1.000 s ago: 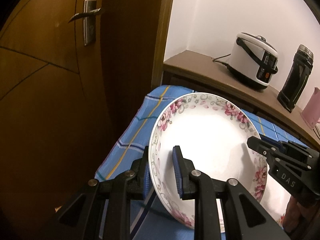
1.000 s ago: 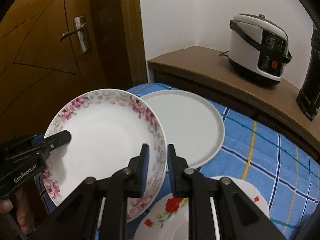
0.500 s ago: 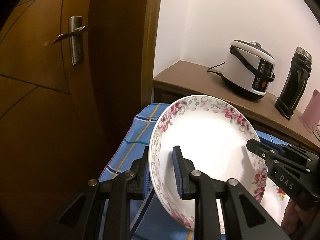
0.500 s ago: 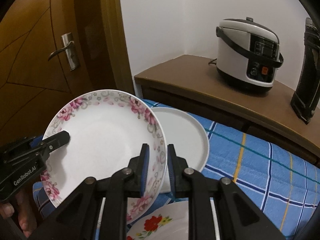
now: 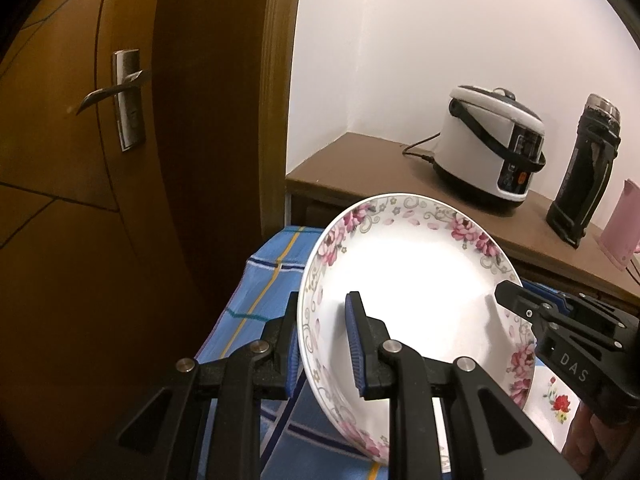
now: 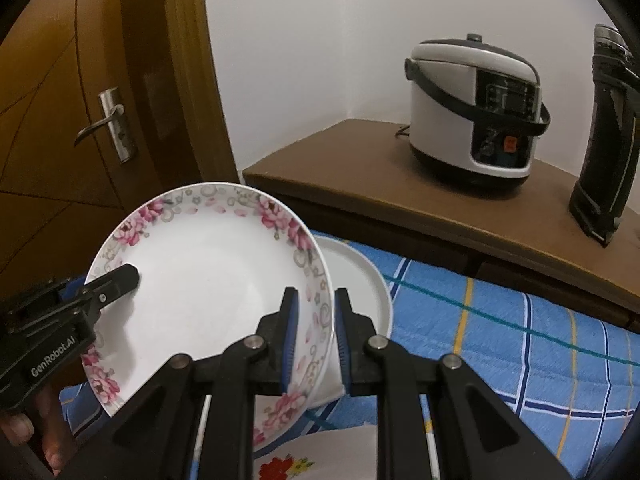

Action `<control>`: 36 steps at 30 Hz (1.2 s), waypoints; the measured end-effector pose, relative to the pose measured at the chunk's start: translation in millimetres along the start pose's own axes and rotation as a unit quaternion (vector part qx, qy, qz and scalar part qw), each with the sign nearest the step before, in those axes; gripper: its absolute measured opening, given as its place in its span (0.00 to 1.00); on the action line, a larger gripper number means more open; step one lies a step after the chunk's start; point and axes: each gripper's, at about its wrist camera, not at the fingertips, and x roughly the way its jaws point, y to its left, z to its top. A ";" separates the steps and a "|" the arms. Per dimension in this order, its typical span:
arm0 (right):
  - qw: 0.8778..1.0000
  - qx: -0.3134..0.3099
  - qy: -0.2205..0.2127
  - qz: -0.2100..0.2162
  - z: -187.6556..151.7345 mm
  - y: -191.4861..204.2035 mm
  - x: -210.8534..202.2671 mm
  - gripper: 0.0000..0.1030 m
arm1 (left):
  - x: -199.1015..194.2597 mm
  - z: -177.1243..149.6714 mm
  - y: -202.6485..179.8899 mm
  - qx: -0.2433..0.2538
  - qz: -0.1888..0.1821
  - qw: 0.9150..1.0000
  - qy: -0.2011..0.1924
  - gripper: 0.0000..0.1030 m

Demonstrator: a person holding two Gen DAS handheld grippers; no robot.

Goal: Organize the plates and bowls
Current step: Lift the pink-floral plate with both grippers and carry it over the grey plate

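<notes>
A white plate with a pink flower rim (image 5: pixel 416 276) (image 6: pixel 208 272) is held in the air above the blue checked tablecloth (image 6: pixel 500 332). My left gripper (image 5: pixel 324 344) is shut on its left rim. My right gripper (image 6: pixel 316 332) is shut on its right rim. Each gripper shows in the other's view, the right one (image 5: pixel 560 332) and the left one (image 6: pixel 80 300). A plain white plate (image 6: pixel 360 284) lies on the cloth behind it. A white plate with red flowers (image 6: pixel 344 452) (image 5: pixel 552 400) lies below, partly hidden.
A brown shelf (image 6: pixel 400 184) behind the table carries a white rice cooker (image 6: pixel 476 112), a black flask (image 6: pixel 608 136) and a pink object (image 5: pixel 620 232). A wooden door with a metal handle (image 5: pixel 116 96) stands close on the left.
Both grippers have lifted the flower-rim plate higher. The tablecloth and the plates on it have dropped lower in both views and the shelf looks nearer eye level.
</notes>
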 end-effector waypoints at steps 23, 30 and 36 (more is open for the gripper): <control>0.999 0.012 -0.027 -0.020 9.5 -6.0 -0.2 0.18 | 10.5 13.1 -11.4 0.004 0.005 1.000 -0.019 0.22; 0.999 0.009 -0.011 -0.037 10.4 -2.4 5.7 0.18 | 11.3 16.8 -11.2 0.008 0.003 1.000 -0.024 0.22; 0.999 0.012 -0.009 -0.048 12.1 0.0 11.2 0.18 | 28.3 17.8 -7.0 -0.002 -0.002 1.000 -0.014 0.22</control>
